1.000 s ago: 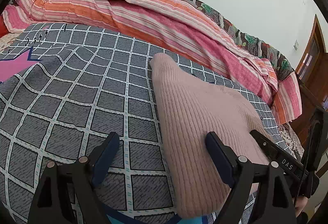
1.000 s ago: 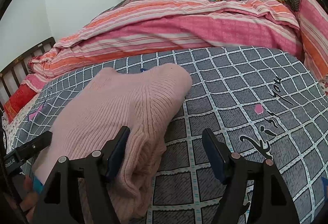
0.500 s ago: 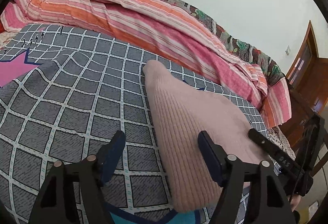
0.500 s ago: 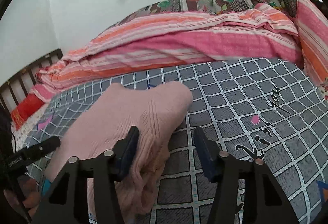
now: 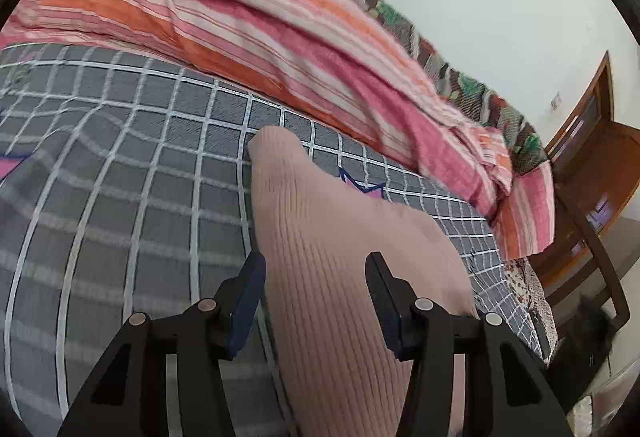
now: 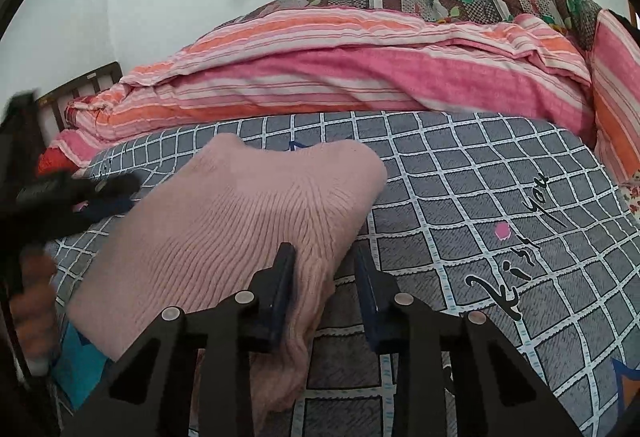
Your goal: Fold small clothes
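Observation:
A folded pink ribbed sweater (image 5: 340, 237) lies on the grey checked bedsheet (image 5: 120, 177). My left gripper (image 5: 316, 277) straddles the sweater's near left part. Its jaws are closing, the knit fills the gap, and no firm pinch shows. In the right wrist view the sweater (image 6: 248, 213) spreads to the left. My right gripper (image 6: 324, 273) is closing around its bunched right edge, with the left fingertip (image 6: 284, 273) on the knit and a gap at the right one. The left gripper (image 6: 100, 193) shows blurred at the far left, held by a hand (image 6: 32, 301).
A pink and orange striped quilt (image 6: 360, 77) is heaped along the back of the bed, against the wall. A wooden door (image 5: 592, 141) stands at the right of the left wrist view. A dark headboard (image 6: 92, 85) is at the left. The sheet (image 6: 480, 197) carries printed lettering.
Both grippers' jaws have narrowed. The left gripper has shifted right, so the sweater now lies between its fingers. The right gripper has stayed at the sweater's right edge.

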A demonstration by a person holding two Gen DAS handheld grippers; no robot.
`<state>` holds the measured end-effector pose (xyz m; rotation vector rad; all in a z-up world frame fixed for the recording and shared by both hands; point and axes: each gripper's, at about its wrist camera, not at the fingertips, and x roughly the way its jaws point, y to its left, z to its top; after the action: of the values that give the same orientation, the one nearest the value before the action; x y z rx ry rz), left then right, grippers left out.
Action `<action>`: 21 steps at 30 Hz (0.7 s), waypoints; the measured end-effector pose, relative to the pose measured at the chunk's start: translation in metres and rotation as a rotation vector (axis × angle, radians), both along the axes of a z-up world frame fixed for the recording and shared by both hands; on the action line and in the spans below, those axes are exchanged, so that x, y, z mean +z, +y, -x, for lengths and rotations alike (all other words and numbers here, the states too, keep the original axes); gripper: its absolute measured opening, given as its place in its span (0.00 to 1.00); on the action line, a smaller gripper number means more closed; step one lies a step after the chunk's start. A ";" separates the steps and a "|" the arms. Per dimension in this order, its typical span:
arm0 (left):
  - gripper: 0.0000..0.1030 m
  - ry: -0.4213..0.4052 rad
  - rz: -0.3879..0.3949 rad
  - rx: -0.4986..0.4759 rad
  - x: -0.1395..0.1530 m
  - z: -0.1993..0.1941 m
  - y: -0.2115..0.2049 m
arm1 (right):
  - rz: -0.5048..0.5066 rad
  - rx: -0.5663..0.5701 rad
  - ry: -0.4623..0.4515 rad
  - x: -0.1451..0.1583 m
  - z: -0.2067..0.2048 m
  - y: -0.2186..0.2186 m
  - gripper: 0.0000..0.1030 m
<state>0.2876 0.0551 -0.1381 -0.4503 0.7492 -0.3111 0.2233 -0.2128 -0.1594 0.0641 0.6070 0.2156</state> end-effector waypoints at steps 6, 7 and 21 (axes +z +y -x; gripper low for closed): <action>0.49 0.115 -0.016 -0.005 -0.027 -0.052 0.000 | -0.014 0.004 0.002 -0.002 -0.002 -0.001 0.29; 0.49 0.138 0.014 -0.002 -0.032 -0.059 0.003 | -0.014 0.004 0.002 -0.002 -0.002 -0.001 0.29; 0.23 0.044 -0.098 0.175 -0.018 -0.074 0.005 | -0.027 0.012 0.007 -0.003 -0.005 -0.004 0.29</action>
<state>0.3613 0.0606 -0.1561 -0.4276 0.7584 -0.1003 0.2278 -0.2163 -0.1629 0.0874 0.6112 0.2354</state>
